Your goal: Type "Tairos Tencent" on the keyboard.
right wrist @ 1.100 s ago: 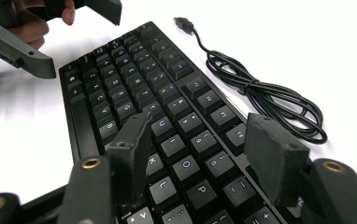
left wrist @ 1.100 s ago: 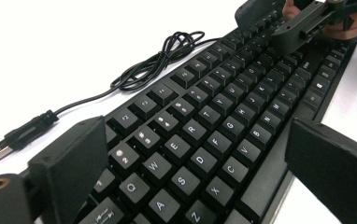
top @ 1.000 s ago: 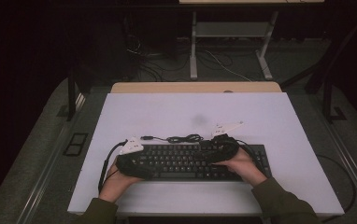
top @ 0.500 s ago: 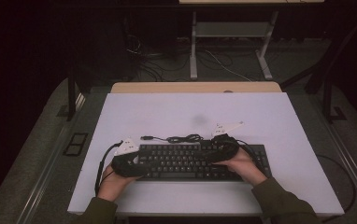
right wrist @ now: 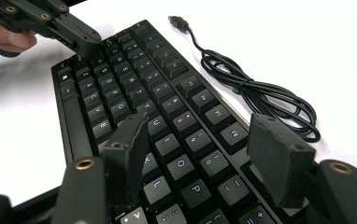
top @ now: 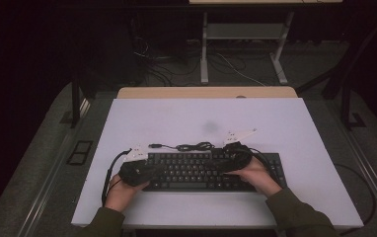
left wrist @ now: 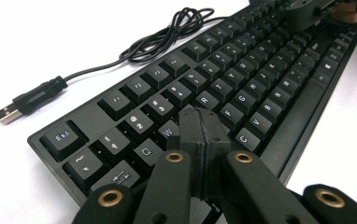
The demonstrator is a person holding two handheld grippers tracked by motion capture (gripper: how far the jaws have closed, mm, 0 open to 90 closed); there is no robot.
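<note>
The black keyboard (top: pixel 204 171) lay flat on the white table (top: pixel 285 123), near its front edge and parallel to it. Its cable (top: pixel 192 146) lay loosely coiled on the table just behind the keyboard's rear edge, with the USB plug (left wrist: pixel 8 113) resting free on the table surface, unconnected, toward the keyboard's left end.

The left tool (left wrist: pixel 199 123) was positioned over the left portion of the key field, its jaws pressed together with nothing between them; in the left gripper view the tip sat above the W and neighbouring keys, and contact with a key could not be determined. The right tool (right wrist: pixel 200 154) was positioned over the right portion of the key field with its jaws spread wide, holding nothing; keys such as O, P and L were visible between them.

No objects lay between the two tools other than the keys themselves. Beyond the far edge of the white table a tan tabletop edge (top: pixel 206 92) was visible, and behind it a dark floor with loose wires (top: pixel 236 66) and the legs of a frame (top: pixel 204 49). No containers stood on the table
</note>
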